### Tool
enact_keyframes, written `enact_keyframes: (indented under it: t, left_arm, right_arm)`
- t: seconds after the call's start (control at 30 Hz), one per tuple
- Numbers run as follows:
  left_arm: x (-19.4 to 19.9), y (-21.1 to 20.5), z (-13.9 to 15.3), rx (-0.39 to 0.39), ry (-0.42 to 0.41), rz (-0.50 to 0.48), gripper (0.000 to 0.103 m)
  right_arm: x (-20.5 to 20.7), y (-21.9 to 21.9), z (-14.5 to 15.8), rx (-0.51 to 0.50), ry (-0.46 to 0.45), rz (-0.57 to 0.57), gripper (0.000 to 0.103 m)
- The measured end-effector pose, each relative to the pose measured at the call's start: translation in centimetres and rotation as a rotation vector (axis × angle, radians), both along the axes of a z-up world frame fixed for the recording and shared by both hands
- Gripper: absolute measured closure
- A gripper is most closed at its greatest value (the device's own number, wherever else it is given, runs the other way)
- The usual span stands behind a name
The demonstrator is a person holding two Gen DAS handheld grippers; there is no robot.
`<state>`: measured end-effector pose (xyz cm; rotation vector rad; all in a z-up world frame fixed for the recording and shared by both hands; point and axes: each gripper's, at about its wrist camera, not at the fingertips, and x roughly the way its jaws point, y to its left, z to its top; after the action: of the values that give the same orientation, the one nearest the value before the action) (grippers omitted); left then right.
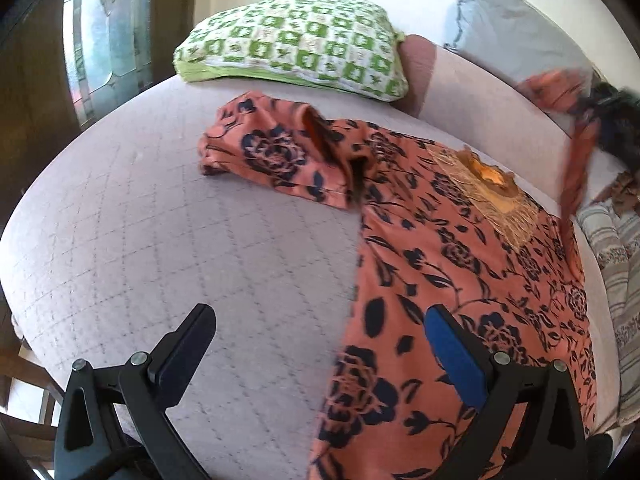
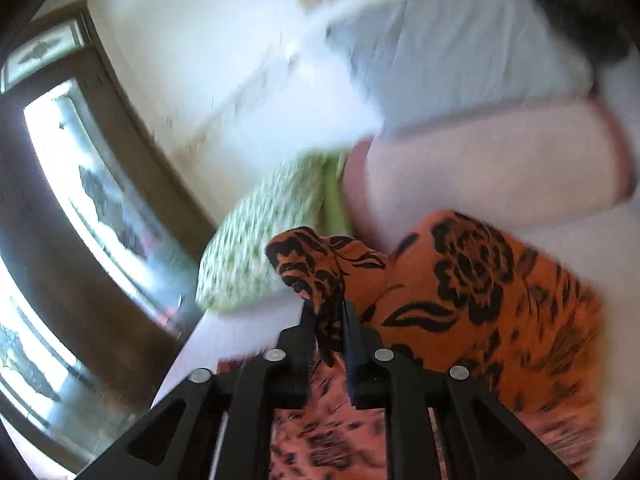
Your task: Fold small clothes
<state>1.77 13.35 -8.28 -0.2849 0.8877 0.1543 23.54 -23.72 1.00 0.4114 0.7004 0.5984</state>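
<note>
Right gripper (image 2: 328, 320) pinches a bunched fold of the orange floral garment (image 1: 452, 280) between its black fingers (image 2: 352, 332), the cloth standing up out of the narrow gap in a crumpled peak; the right wrist view is smeared, so the fabric's edge is hard to trace. From the left wrist view that same sleeve end rises off the garment's far right side as a blurred strip. Left gripper (image 1: 320, 344) hangs released over the garment's near left edge, its jaws wide apart with nothing between them: one finger sits over the bare bed (image 1: 140, 220), the blue-padded one (image 1: 456, 356) over the printed cloth. The garment lies spread flat on the quilted pale bed, its gold-trimmed neckline (image 1: 488, 188) away from the left gripper and its other sleeve (image 1: 272, 152) rumpled out to the left of it. Beyond that sleeve rests a green-and-white patterned pillow (image 1: 296, 44). Right of the garment lies striped fabric (image 1: 616, 256), and behind it a grey cushion (image 1: 516, 28) leans by the wall.
</note>
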Motion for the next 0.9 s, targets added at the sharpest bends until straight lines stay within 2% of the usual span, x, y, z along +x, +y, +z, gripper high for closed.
enact_keyframes:
  t: [0.03, 0.07, 0.13, 0.2, 0.27, 0.33, 0.47, 0.57, 0.6, 0.67, 0.73, 0.9]
  left_arm:
    - [0.1, 0.3, 0.0, -0.003, 0.004, 0.008, 0.000]
    - [0.2, 0.5, 0.0, -0.006, 0.004, 0.011, 0.000]
    - [0.5, 0.7, 0.3, -0.006, 0.002, 0.007, 0.000]
    - [1.3, 0.4, 0.9, 0.012, -0.016, -0.015, 0.000]
    - [3.0, -0.3, 1.6, 0.024, -0.032, -0.050, 0.000]
    - [5.3, -1.2, 2.2, 0.003, -0.060, -0.084, 0.000]
    - [10.9, -3.7, 2.0, -0.064, -0.048, -0.181, 0.000]
    - [15.4, -6.0, 0.9, -0.032, -0.010, -0.221, 0.000]
    - [16.5, -6.7, 0.4, -0.019, -0.001, -0.236, 0.000]
    - [19.3, -7.9, -0.8, 0.016, 0.036, -0.259, 0.002]
    - [21.4, -8.5, -1.8, 0.034, 0.070, -0.265, 0.003]
    - [23.9, -9.7, -3.1, 0.045, 0.084, -0.279, 0.003]
  right_arm:
    - [0.9, 1.3, -2.9, -0.036, 0.055, 0.017, 0.011]
    - [1.6, 2.0, -6.2, -0.062, 0.118, 0.030, 0.008]
    - [1.9, 1.6, -12.0, -0.044, 0.264, 0.029, 0.009]
    - [0.7, -2.6, -14.7, 0.076, 0.336, -0.046, 0.009]
    - [-0.8, -7.7, -14.7, 0.136, 0.316, -0.127, 0.009]
    - [-1.7, -12.4, -13.8, 0.136, 0.306, -0.195, 0.009]
    - [-0.9, -19.1, -11.6, -0.042, 0.274, -0.293, 0.009]
    - [0.9, -24.4, -11.5, -0.082, 0.291, -0.336, 0.011]
    - [1.7, -25.4, -11.6, -0.097, 0.294, -0.340, 0.014]
    - [4.0, -26.4, -12.1, -0.128, 0.304, -0.337, 0.028]
    - [6.7, -27.0, -12.7, -0.120, 0.328, -0.314, 0.034]
    - [13.1, -26.1, -14.9, -0.143, 0.381, -0.255, 0.034]
